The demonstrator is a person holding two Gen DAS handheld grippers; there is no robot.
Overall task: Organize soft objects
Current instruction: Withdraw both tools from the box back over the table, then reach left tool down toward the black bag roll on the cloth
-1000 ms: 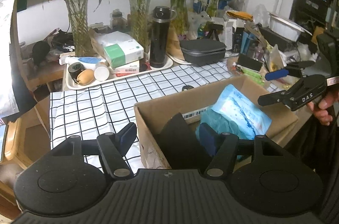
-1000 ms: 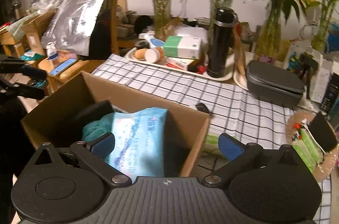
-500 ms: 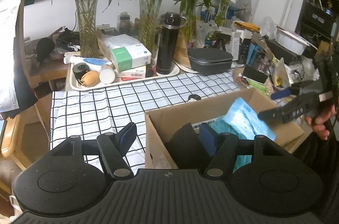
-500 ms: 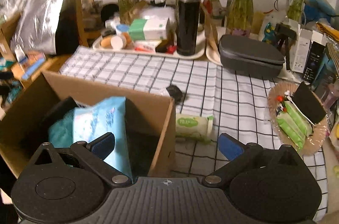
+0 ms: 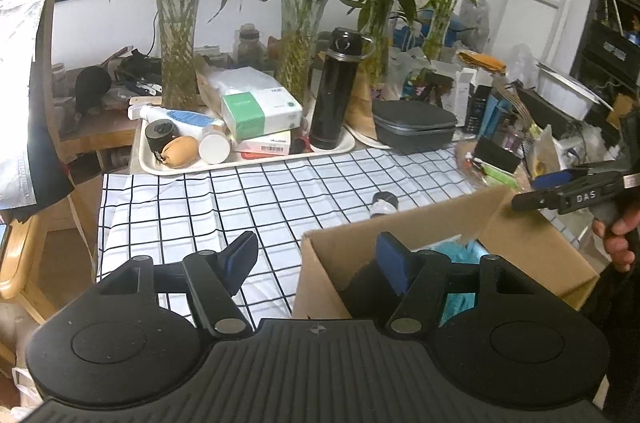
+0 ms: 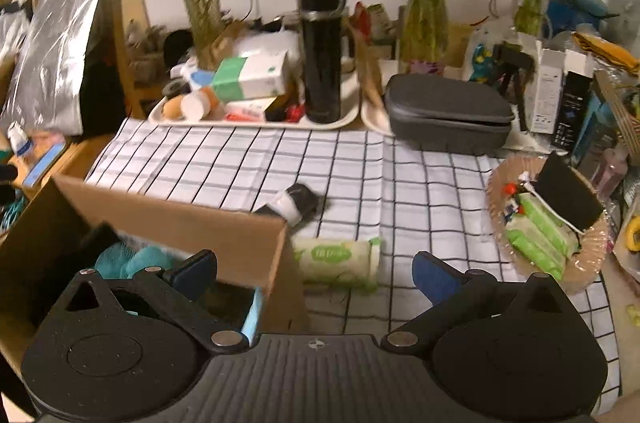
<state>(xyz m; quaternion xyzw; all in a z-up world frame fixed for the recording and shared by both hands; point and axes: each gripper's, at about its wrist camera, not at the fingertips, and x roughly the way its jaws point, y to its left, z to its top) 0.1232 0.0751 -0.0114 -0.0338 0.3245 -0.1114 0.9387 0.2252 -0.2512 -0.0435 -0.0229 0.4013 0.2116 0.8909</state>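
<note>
Both grippers have swung off the box toward the cloth on the R side; in the earlier views the pale blue packet filled the box opening, now only an edge of it shows, so that item looks stowed and the next pick is on, I'd guess.

Nearest: right gripper w/ blue pads spread wide, nothing between them. It straddles the R wall of the open brown cardboard box, one pad over the box interior, the other over the cloth. Just ahead, between the pads and lying flat against the box's outer wall, is the soft green-and-white tissue pack, prob. the next target. A bit further, a small black-and-white rolled bundle near the box corner.

Left gripper also released, empty, astride the box's L wall. Teal cloth sits inside.

All on a white black-grid tablecloth. Far side: tall black flask on a cream tray.
</note>
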